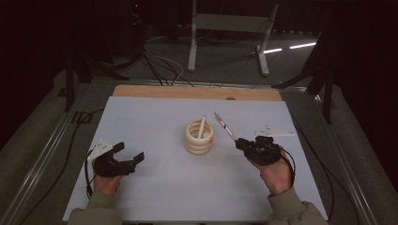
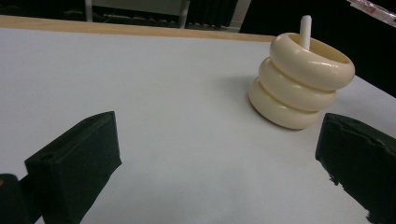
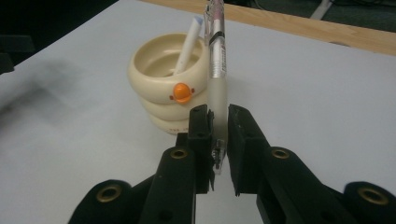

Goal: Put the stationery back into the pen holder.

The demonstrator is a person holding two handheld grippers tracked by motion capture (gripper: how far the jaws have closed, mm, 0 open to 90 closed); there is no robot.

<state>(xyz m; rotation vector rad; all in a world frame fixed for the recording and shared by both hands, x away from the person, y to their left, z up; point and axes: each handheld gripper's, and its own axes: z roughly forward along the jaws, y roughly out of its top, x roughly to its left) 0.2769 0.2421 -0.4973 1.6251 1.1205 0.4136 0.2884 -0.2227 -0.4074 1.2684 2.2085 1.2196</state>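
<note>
Currently, high view: the right tool (image 1: 240, 142) sits right of the cream holder (image 1: 199, 137), clamped on a clear pen (image 1: 225, 126) whose free end angles up and toward the far left, short of the holder's rim. The holder stands mid-bench on the white bench (image 1: 155, 187) and already carries one white pen (image 1: 202, 126) leaning inside. The left tool (image 1: 129, 157) rests near the left edge, jaws apart, nothing between them; judged to be idle while the right does the work.

Left gripper view: both black jaws stand wide, bare bench between them. The holder (image 2: 299, 84) is ahead and to the right, well apart from the tool, the white pen (image 2: 305, 31) poking above its rim.

Right gripper view: the jaws pinch the clear pen (image 3: 218, 70) low on its frosted barrel, so most of its length stands free beyond the tool; likely gripped that way to leave a long end to drop into the holder (image 3: 169, 88). The pen's barrel overlaps the holder's right rim in this view; contact cannot be told. An orange duck-bill mark faces the tool.
</note>
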